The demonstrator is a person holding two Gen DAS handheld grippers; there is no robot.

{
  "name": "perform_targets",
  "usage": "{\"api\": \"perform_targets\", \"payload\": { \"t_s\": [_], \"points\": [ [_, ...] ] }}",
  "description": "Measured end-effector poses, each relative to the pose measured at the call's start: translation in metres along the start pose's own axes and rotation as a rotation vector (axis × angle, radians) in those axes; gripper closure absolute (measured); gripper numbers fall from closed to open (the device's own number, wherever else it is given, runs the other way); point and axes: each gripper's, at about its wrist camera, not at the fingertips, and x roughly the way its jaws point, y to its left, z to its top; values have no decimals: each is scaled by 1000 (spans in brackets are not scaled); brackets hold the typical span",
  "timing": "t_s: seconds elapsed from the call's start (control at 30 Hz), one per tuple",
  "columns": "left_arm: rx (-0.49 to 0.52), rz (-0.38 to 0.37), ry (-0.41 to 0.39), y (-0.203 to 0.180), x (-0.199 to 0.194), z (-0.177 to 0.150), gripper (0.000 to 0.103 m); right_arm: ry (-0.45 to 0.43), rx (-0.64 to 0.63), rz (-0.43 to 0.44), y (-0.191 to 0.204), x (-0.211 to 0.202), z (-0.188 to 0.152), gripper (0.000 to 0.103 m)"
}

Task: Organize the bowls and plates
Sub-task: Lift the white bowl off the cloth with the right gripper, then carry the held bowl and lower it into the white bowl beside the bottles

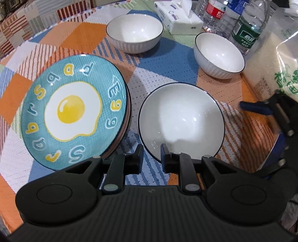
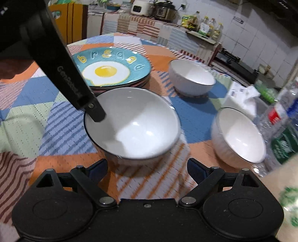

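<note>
A stack of plates topped by a teal fried-egg plate (image 1: 74, 113) (image 2: 111, 68) sits on the patchwork table. Three white bowls with dark rims stand on it: a near bowl (image 1: 181, 121) (image 2: 134, 122), a far bowl (image 1: 135, 31) (image 2: 191, 77) and a right bowl (image 1: 218, 55) (image 2: 240, 135). My left gripper (image 1: 152, 158) straddles the near bowl's rim, one finger (image 2: 93, 109) inside it, jaws nearly closed on the rim. My right gripper (image 2: 147, 167) is open and empty, just in front of the near bowl; it also shows in the left wrist view (image 1: 260, 109).
A tissue box (image 1: 177, 16) and several water bottles (image 1: 247, 31) stand at the table's back right. A bag of rice (image 1: 275, 61) lies at the right edge. A counter with appliances and bottles (image 2: 167, 11) runs behind the table.
</note>
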Motion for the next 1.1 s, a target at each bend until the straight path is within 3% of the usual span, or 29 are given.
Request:
{"api": "perform_targets", "payload": {
  "t_s": [0.13,0.23,0.33,0.43,0.73,0.87,0.93,1.1],
  "points": [
    [4,-6,-26,1,-16,3,84,-54,125,-37,-21,-27,-9,9],
    [0,-4,-72,-1,-27,6,82,-123,293,-89,-37,-40,-15,9],
    [5,7,-132,-6,-34,11,78,-185,475,-135,-50,-41,-23,9],
    [-6,-10,-161,-9,-33,22,71,-230,571,-169,-53,-34,-22,9],
    [-56,-67,-231,-32,-10,75,62,-212,803,-181,-70,18,-11,9],
    [-49,-94,-222,-44,15,99,59,-181,948,-160,-84,45,-21,9],
    [-36,-94,-206,-49,30,109,58,-165,971,-165,-88,59,-23,9],
    [-50,-48,-170,-53,66,125,58,-183,865,-211,-97,79,-19,9]
  ]
}}
